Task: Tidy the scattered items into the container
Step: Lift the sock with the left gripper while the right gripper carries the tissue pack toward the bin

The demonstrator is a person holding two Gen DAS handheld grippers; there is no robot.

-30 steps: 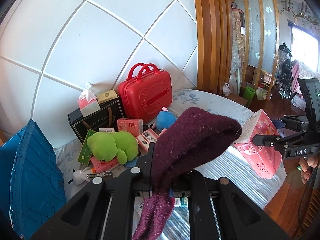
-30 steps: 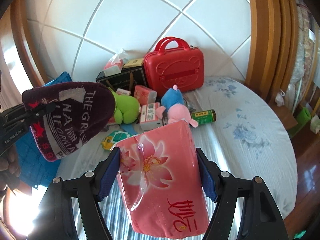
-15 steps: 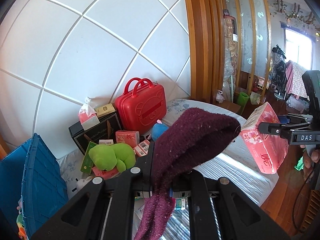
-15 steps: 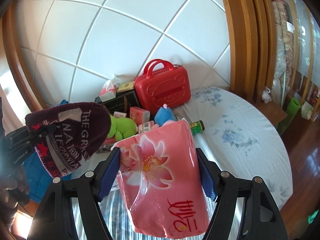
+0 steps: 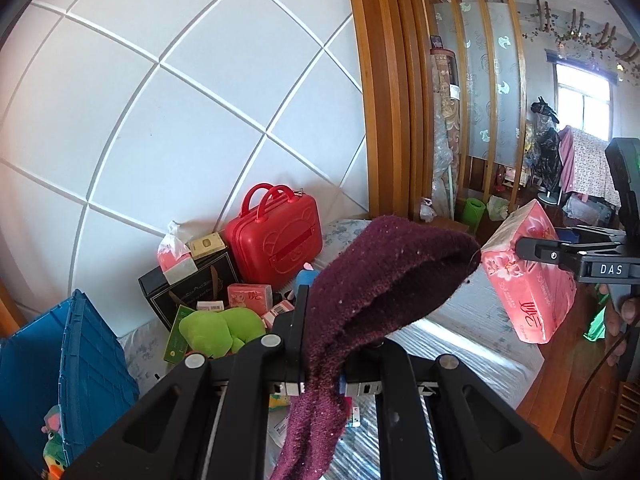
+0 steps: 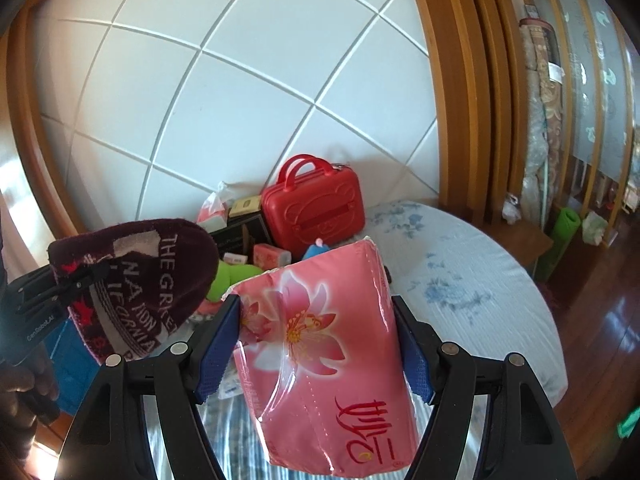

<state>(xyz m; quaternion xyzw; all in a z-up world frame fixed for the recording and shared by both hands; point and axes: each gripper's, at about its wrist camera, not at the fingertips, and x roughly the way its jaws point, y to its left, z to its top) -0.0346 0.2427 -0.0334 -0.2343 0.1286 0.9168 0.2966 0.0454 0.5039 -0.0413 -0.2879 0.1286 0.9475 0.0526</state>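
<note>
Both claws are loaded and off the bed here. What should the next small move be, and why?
Probably carry the left claw, shut on the maroon knit hat, over to the blue crate on its left and drop it there. The crate is closest to that hand and already holds a toy. The right claw with the pink tissue pack can follow.

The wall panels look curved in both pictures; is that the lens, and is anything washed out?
Lens: in both wrist views the straight white wall panels bow like a globe, a fisheye effect with dark corners. In the left wrist view the window is blown out white; in the right wrist view the pink tissue pack shows streaks of glare.
</note>
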